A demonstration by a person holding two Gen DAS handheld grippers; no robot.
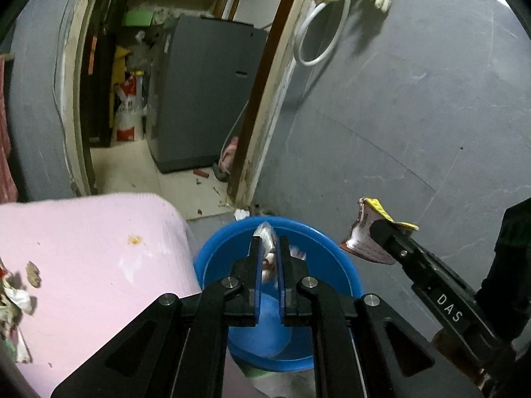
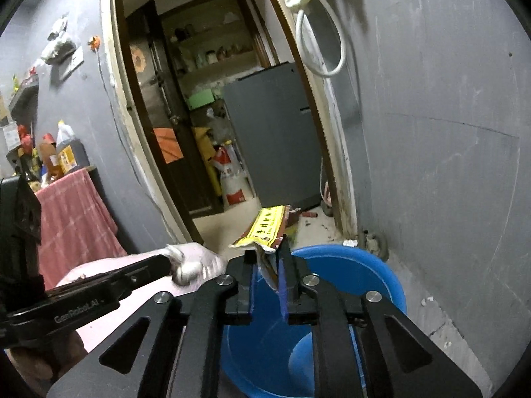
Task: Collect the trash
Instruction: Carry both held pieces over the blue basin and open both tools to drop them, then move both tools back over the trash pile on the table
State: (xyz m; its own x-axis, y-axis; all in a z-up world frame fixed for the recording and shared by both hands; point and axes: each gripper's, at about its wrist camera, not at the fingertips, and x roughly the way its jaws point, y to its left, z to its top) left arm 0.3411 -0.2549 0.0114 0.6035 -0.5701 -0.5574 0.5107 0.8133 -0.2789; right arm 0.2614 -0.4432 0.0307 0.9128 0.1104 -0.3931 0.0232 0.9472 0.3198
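A blue plastic basin [image 1: 348, 265] [image 2: 381, 272] stands on the floor under both grippers. My left gripper [image 1: 268, 248] [image 2: 172, 265] hangs over the basin, shut on a crumpled clear-white wrapper [image 1: 265, 232] [image 2: 195, 262]. To its right, my right gripper [image 2: 268, 258] [image 1: 375, 229] also hangs above the basin. A yellow and red snack wrapper [image 2: 265, 229] [image 1: 361, 242] sticks up from between its jaws. Those jaws stand slightly apart. The wrapper leans loosely against the right pad.
A pink cloth-covered surface [image 1: 93, 248] lies to the left of the basin, with scraps [image 1: 16, 292] at its left edge. Beyond is a doorway with a grey appliance [image 1: 205, 93]. A grey wall [image 2: 448, 165] runs along the right. A red towel [image 2: 73, 212] hangs at left.
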